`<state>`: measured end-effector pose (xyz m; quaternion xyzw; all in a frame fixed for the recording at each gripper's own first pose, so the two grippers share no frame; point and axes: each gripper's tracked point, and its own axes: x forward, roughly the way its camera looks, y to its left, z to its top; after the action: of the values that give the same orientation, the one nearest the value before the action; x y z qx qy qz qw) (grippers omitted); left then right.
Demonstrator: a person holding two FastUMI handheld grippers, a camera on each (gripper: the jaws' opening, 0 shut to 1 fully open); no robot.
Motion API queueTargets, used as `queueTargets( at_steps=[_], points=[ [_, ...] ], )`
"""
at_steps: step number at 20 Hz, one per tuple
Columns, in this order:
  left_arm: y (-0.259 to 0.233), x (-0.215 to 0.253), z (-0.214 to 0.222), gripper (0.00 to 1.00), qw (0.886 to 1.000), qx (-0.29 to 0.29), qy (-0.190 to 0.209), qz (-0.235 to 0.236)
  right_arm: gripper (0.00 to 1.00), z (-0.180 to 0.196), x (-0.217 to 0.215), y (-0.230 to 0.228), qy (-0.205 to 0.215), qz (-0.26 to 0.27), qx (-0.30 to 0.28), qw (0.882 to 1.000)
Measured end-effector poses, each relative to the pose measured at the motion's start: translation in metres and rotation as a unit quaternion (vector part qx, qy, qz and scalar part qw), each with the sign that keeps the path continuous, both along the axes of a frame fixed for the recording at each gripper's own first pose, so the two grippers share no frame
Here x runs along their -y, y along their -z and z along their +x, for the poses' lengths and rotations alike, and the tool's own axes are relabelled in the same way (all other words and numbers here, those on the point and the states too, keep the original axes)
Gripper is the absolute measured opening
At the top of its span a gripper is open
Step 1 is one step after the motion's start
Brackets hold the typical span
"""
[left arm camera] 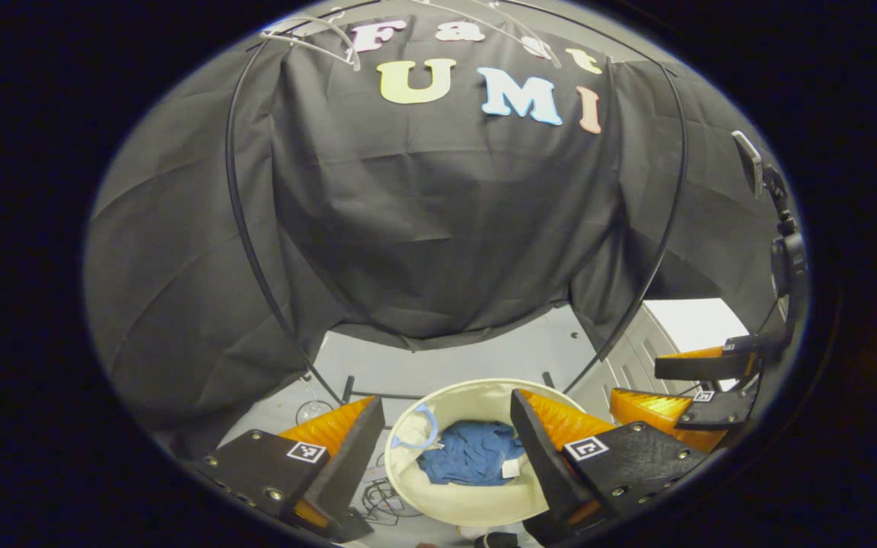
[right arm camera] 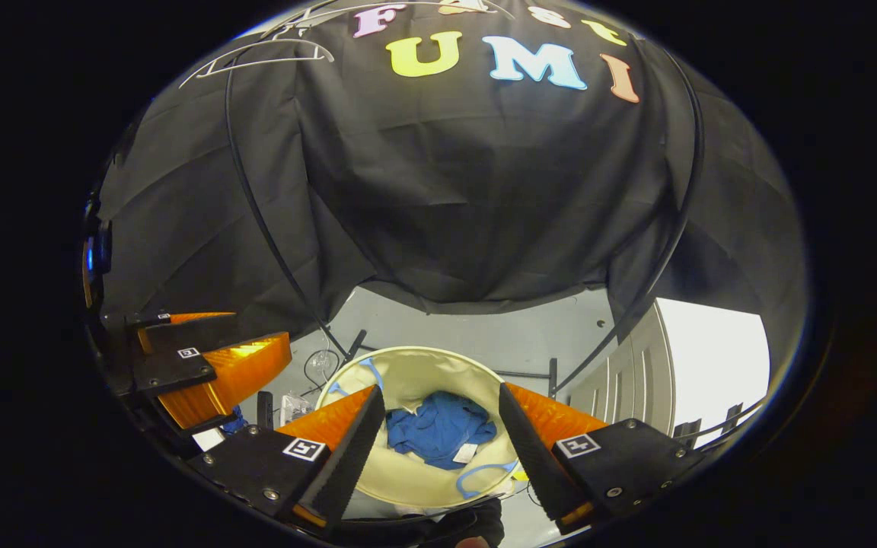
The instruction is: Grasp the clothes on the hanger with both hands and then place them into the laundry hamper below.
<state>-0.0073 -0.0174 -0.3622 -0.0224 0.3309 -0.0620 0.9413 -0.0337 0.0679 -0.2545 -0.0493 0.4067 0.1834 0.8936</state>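
The blue clothes lie in a heap inside the round laundry hamper on the floor. The left tongs and right tongs hang above it, both wide apart and holding nothing, probably because the drop looks done.

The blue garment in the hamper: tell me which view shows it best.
The right gripper view. The blue garment lies unobstructed between that gripper's open fingers, inside the hamper. In the left gripper view, one finger overlaps the garment's edge.
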Motion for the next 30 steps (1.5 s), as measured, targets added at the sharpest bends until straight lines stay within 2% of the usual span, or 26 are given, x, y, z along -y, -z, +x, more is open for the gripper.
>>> queueTargets(
  at_steps=[1,3,4,5,7,12,16,17,18,22,25,28,29,30],
  points=[
    [-0.005,-0.001,0.000,1.00,1.000,0.006,0.000,-0.002,0.94,-0.001,0.000,-0.002,0.001,0.002,0.003,1.000],
    [-0.021,-0.003,0.004,0.97,1.000,0.023,-0.002,-0.003,0.94,0.004,-0.003,-0.011,0.007,0.008,0.017,1.000],
    [-0.032,-0.004,0.008,1.00,0.999,0.036,-0.004,-0.005,0.94,0.009,-0.003,-0.020,0.012,0.011,0.028,0.999],
    [-0.048,-0.004,0.013,0.97,0.999,0.051,-0.007,-0.008,0.94,0.012,-0.002,-0.028,0.017,0.014,0.041,0.999],
    [-0.089,-0.008,0.024,1.00,0.995,0.095,-0.017,-0.010,0.94,0.022,0.002,-0.053,0.030,0.023,0.073,0.997],
    [-0.225,-0.015,0.040,1.00,0.976,0.217,-0.033,-0.008,0.94,0.050,0.019,-0.129,0.065,0.053,0.158,0.984],
    [-0.292,-0.003,0.032,1.00,0.961,0.274,-0.041,-0.017,0.94,0.069,0.035,-0.181,0.070,0.069,0.231,0.968],
    [-0.306,0.002,0.027,1.00,0.957,0.287,-0.044,-0.017,0.91,0.071,0.045,-0.195,0.070,0.066,0.250,0.963],
    [-0.322,0.007,0.022,1.00,0.953,0.299,-0.046,-0.019,0.93,0.070,0.053,-0.207,0.070,0.062,0.266,0.960],
    [-0.378,0.021,-0.005,1.00,0.937,0.344,-0.062,-0.025,0.92,0.050,0.080,-0.252,0.071,0.060,0.305,0.948],
    [-0.406,0.030,-0.024,1.00,0.931,0.359,-0.058,-0.018,0.94,0.042,0.095,-0.276,0.081,0.071,0.325,0.940],
    [-0.428,0.031,-0.046,1.00,0.926,0.374,-0.054,-0.007,0.91,0.029,0.109,-0.290,0.085,0.072,0.344,0.932],
    [-0.434,0.028,-0.054,1.00,0.925,0.377,-0.057,-0.004,0.93,0.022,0.113,-0.298,0.088,0.069,0.353,0.929],
    [-0.438,0.025,-0.060,1.00,0.923,0.380,-0.061,-0.001,0.91,0.019,0.115,-0.303,0.091,0.067,0.361,0.926]
  ],
)
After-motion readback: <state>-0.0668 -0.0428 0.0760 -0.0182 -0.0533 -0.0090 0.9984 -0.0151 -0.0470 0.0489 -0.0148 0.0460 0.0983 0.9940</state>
